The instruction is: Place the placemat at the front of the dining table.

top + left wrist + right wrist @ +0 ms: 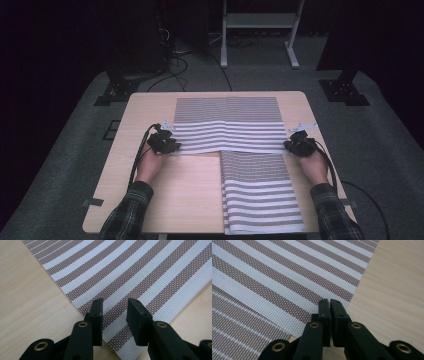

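Nearest to us, a long brown-and-white striped woven mat lies flat on the right side of the light wooden table. It runs away from us, and we think it is already in its place.

Just past it is a second brown-and-white striped woven mat. It lies sideways across the far half of the table. Its near edge sits on top of the far end of the first mat.

We have a gripper at each near corner of this second mat. The left gripper has its jaws a little apart. We see the mat under them, and nothing is pinched between them. The right gripper has its jaws almost closed together, right at the mat's corner. We cannot tell if it pinches the edge or just rests on it.

So we think the job is partly done. One mat is laid, and the second is flat but overlaps the first. It may need to be lined up.
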A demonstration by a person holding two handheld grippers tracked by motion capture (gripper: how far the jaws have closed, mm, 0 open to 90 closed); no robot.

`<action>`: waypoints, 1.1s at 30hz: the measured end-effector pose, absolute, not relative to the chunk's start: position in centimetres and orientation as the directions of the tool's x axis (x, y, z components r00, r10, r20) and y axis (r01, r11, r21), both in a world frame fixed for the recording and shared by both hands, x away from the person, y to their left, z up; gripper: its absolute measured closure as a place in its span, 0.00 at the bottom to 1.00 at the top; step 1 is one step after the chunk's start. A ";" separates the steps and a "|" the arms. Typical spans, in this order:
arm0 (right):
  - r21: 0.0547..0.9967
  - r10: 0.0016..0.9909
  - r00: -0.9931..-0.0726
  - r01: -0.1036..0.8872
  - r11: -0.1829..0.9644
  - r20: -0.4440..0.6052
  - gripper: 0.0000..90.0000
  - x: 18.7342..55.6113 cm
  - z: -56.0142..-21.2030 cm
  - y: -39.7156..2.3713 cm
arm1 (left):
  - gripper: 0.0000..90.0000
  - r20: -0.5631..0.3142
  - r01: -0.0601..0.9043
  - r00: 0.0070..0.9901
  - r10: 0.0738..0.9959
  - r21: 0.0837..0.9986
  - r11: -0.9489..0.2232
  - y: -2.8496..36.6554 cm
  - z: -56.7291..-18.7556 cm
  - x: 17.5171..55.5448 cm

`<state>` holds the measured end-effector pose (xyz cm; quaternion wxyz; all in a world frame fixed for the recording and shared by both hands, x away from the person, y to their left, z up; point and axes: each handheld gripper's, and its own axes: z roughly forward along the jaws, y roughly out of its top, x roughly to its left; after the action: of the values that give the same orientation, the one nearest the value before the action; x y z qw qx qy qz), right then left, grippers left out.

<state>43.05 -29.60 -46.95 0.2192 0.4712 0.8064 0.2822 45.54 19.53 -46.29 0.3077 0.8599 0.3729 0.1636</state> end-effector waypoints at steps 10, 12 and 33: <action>0.665 0.900 -0.432 0.654 0.359 -0.061 0.96 45.6 -46.9 -29.4 | 0.74 0.041 0.556 0.643 0.765 0.662 -0.503 19.8 -46.4 47.4; 0.660 0.900 -0.430 0.656 0.366 -0.072 0.96 46.0 -46.9 -29.2 | 0.74 0.041 0.559 0.641 0.767 0.660 -0.502 19.8 -46.4 47.7; 0.652 0.912 -0.402 0.669 0.357 -0.086 0.79 47.6 -46.5 -29.0 | 0.70 0.035 0.571 0.601 0.799 0.680 -0.459 20.1 -46.5 49.1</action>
<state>47.63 -28.96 -46.46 0.2244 0.4987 0.7926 0.2699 49.06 20.11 -46.47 0.3199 0.8356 0.4098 0.1776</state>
